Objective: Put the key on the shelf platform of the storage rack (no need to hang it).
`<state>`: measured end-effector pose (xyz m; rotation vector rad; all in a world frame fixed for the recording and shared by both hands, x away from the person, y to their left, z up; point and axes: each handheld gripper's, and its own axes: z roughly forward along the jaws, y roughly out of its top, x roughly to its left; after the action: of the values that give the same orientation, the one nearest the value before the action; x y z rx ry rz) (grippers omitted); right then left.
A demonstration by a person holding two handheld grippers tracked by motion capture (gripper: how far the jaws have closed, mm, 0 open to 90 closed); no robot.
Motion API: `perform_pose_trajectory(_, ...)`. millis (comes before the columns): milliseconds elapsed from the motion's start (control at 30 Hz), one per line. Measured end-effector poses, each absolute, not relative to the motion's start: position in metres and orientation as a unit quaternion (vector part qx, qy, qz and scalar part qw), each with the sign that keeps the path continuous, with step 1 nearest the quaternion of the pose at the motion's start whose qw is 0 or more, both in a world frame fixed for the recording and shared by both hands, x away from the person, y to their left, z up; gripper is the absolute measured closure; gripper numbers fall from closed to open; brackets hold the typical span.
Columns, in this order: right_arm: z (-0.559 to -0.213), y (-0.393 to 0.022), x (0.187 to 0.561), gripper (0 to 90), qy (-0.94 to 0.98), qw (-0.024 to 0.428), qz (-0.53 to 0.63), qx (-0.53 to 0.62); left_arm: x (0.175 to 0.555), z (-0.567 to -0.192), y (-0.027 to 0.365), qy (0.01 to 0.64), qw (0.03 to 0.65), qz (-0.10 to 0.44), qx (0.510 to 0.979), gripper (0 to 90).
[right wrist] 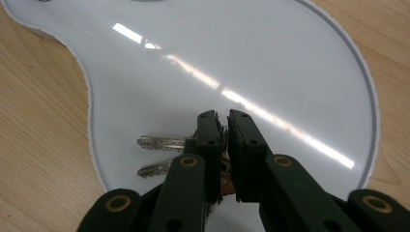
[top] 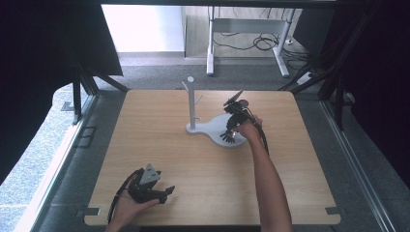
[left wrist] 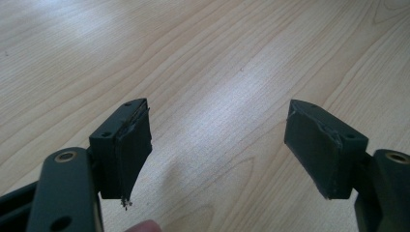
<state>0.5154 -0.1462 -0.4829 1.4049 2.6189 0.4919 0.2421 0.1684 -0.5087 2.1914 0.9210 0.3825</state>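
A small bunch of keys (right wrist: 162,154) is seen at the lower left of the right gripper view, two silvery metal blades with toothed edges lying flat and nearly parallel on a white tray (right wrist: 270,58). The heads of the keys are hidden behind the jaws, where a coppery glint is visible. The right hand-held gripper (right wrist: 226,121) is seen with its black jaws almost together, a narrow slit left between them, clamped on the hidden end of the keys. The tray is glossy and smooth, bright streaks of reflected light crossing it, with a curved, rimmed outline shaped like a rounded lobe. In the high view the tray (top: 212,128) is placed in the upper middle of the pale wood-grained desk (top: 159,159), and a slim white branched stand (top: 192,104) rises from its left end. The left hand-held gripper (top: 167,192) is held at the lower left, its matte black jaws standing well apart over bare wood.
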Motion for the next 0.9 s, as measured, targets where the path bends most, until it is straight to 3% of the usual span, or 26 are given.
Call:
perform_pose_trajectory(433, -0.454, -0.151, 0.500, 55.7, 0.865, 0.090, 0.195, 0.453, 0.243, -0.511, 0.167, 0.355, 0.354, 0.146, 0.853, 25.0)
perform_pose_trajectory(900, -0.432, -0.156, 0.445, 51.3, 0.880, 0.083, 0.245, 0.397, 0.242, -0.511, 0.166, 0.353, 0.351, 0.147, 0.855, 24.9)
